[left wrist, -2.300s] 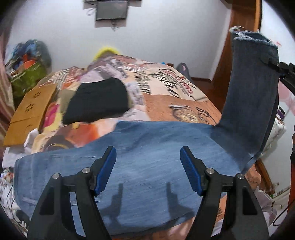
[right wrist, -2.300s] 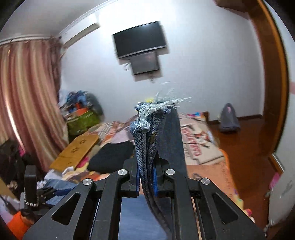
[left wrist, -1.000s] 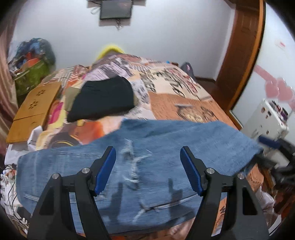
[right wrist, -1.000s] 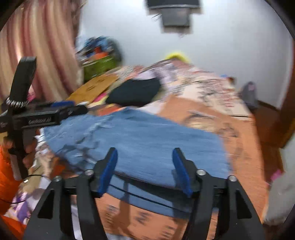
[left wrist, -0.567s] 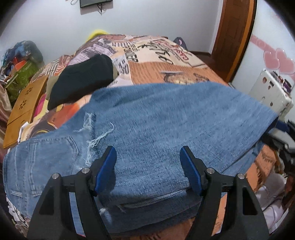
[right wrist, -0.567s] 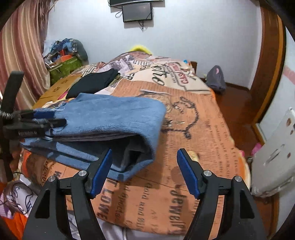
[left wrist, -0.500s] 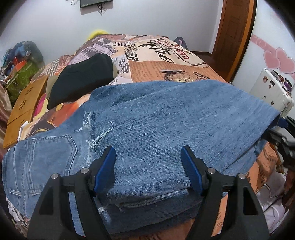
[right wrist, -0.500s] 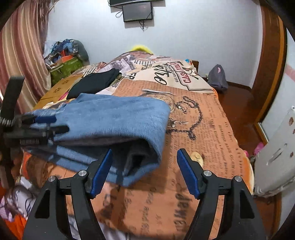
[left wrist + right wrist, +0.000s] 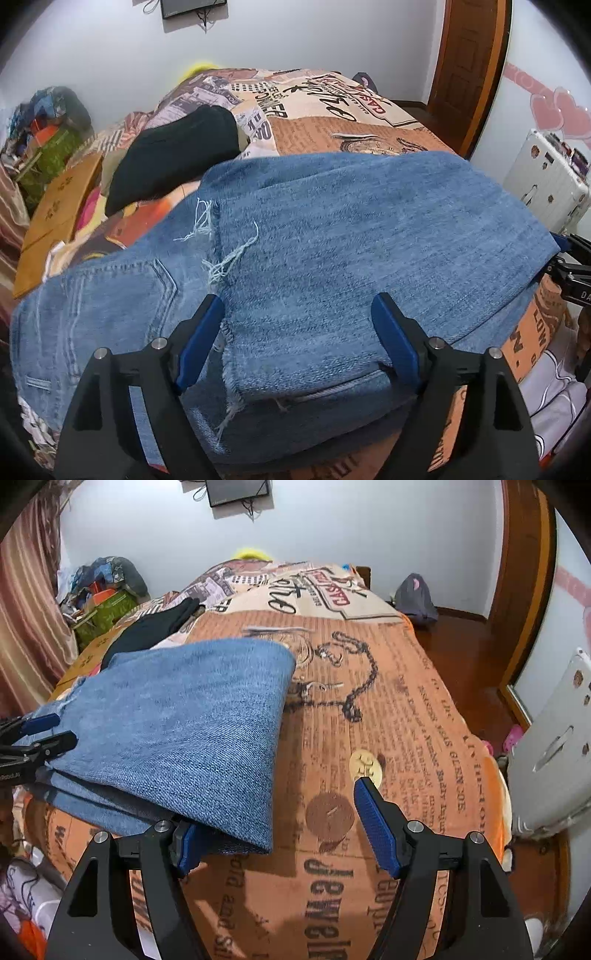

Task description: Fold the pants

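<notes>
Blue jeans (image 9: 332,236) lie folded on the printed bedspread (image 9: 388,709). The left gripper (image 9: 299,332), jaws just widened, hangs spread above their near edge, gripping nothing. The right gripper (image 9: 273,827) stands wide at their folded end, one pad under the denim.

blue frayed jeans (image 9: 332,236) lie folded over on the bed.

One pair of jeans (image 9: 332,236), one black garment (image 9: 173,158), one bedspread (image 9: 388,709), one suitcase (image 9: 546,184), two grippers.
</notes>
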`<state>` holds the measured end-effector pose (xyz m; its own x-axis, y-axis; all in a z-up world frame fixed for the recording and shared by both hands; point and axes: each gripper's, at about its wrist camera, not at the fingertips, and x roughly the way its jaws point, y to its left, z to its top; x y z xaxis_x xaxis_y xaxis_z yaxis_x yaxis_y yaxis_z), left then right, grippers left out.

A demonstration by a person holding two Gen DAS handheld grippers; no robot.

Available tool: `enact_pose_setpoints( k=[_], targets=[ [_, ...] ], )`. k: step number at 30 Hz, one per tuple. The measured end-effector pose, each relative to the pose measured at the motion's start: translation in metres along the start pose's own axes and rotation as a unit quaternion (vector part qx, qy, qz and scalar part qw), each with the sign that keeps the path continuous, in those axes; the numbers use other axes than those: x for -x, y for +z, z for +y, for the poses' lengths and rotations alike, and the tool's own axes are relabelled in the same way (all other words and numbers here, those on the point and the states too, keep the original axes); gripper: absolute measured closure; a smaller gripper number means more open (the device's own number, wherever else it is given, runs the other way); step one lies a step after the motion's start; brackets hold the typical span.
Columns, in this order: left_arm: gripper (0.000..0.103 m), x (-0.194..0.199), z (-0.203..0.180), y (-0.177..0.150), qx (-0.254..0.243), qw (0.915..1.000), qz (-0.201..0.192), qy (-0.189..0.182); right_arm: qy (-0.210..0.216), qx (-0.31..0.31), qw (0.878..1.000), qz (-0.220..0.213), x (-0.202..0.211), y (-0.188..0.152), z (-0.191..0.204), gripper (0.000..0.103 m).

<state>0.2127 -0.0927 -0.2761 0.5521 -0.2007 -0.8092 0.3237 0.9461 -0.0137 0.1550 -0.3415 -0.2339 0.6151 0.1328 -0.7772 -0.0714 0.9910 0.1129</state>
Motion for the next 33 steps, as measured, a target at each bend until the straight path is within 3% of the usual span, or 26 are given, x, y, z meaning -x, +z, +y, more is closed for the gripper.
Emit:
enact_pose_setpoints(
  k=[6,14,20,24,27,30,33],
  targets=[
    [0.021,0.003,0.004,0.009,0.004,0.9999,0.009,-0.002,0.021,0.031,0.999,-0.003,0.031,-0.002,-0.003,0.035],
    [0.023,0.019,0.005,0.044,0.012,0.9991,-0.037,0.016,0.015,0.024,0.998,-0.063,0.07,0.022,-0.018,0.035],
    [0.023,-0.003,-0.001,0.057,0.014,0.9995,-0.024,0.017,0.064,0.015,0.995,-0.069,0.032,0.052,-0.006,0.035],
    [0.023,-0.031,0.0,0.056,0.019,0.9995,0.008,0.025,0.065,0.028,0.997,-0.025,-0.014,0.05,0.005,0.038],
    [0.019,-0.04,0.003,0.051,0.025,0.9995,0.01,0.015,0.072,0.029,0.997,0.013,-0.038,0.033,0.004,0.04],
    [0.019,-0.038,0.005,0.049,0.023,0.9996,0.008,0.013,0.082,0.018,0.996,0.015,-0.037,0.024,-0.003,0.04],
    [0.021,-0.028,0.011,0.045,0.025,0.9995,0.004,0.021,0.065,0.031,0.997,0.017,-0.026,0.028,-0.004,0.04]
  ],
)
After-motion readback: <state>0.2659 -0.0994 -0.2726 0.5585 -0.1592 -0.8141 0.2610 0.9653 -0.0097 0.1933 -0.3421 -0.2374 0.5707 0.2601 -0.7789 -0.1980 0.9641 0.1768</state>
